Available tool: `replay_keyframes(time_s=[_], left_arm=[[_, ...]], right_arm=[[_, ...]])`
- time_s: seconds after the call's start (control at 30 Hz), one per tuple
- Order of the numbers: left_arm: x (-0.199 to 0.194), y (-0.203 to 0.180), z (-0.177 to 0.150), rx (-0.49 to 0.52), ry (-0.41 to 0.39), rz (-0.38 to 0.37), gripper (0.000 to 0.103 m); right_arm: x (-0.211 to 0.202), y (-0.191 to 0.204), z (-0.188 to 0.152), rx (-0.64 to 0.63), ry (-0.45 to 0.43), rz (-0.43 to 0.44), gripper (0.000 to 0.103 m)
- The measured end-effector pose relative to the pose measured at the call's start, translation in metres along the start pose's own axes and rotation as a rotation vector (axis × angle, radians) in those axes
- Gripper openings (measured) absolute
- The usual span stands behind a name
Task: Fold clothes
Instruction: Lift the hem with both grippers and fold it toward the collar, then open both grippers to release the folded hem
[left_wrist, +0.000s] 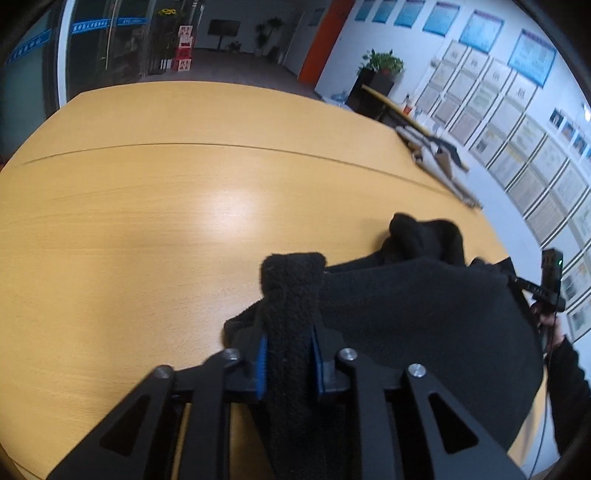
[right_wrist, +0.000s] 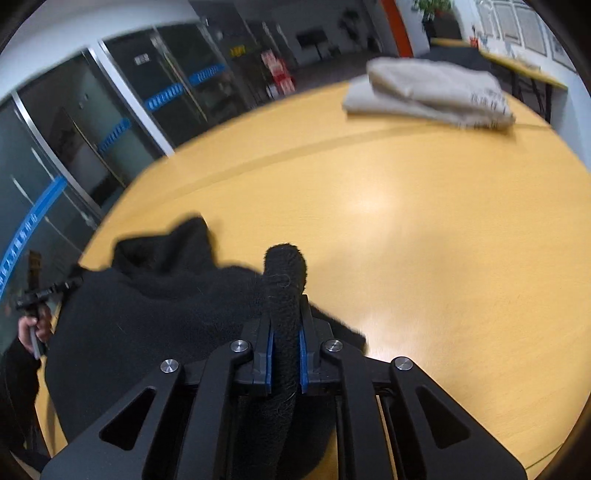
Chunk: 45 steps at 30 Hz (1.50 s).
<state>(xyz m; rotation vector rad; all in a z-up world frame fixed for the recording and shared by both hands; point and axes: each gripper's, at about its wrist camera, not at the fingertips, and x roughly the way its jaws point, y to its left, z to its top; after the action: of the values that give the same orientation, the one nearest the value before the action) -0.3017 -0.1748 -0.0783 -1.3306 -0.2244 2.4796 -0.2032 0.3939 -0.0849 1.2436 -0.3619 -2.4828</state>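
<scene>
No text can be read: the blue strips (right_wrist: 110, 136) on the glass doors at the left, the red boxes (left_wrist: 184, 48) at upper left and the wall posters (left_wrist: 532, 51) at upper right carry only blurred, illegible characters.

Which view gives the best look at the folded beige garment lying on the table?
The right wrist view: the folded beige garment lies whole on the table, slightly blurred, its stacked layers visible. The left wrist view shows it only as a thin, distorted strip at the table's far right edge.
</scene>
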Motion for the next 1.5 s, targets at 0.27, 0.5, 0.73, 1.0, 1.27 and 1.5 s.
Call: replay_keyframes(time_s=[0.27, 0.5, 0.73, 1.0, 1.27, 1.5], left_arm=[[-0.007, -0.006, 0.015, -0.016, -0.063, -0.021, 0.015], [-0.041, 0.008, 0.010, -0.024, -0.186, -0.057, 0.013], [-0.011, -0.004, 0.013, 0.016, -0.108, 0.045, 0.014], [-0.025, -0.039, 0.015, 0.133, -0.140, 0.122, 0.033], [-0.040, -0.109, 0.001, 0.255, -0.161, -0.022, 0.052], [0.019, -0.095, -0.017, 0.181, -0.013, 0.025, 0.052]], right_arm=[[-0.005, 0.014, 0.015, -0.033, -0.034, -0.054, 0.009], [-0.063, 0.036, 0.018, -0.104, -0.303, 0.012, 0.008], [0.018, 0.009, 0.017, -0.074, -0.032, -0.104, 0.009], [-0.025, 0.040, 0.026, -0.219, -0.109, -0.241, 0.041], [0.007, 0.130, 0.034, -0.600, 0.003, -0.115, 0.063], [0.066, 0.116, 0.033, -0.563, 0.189, -0.077, 0.025]])
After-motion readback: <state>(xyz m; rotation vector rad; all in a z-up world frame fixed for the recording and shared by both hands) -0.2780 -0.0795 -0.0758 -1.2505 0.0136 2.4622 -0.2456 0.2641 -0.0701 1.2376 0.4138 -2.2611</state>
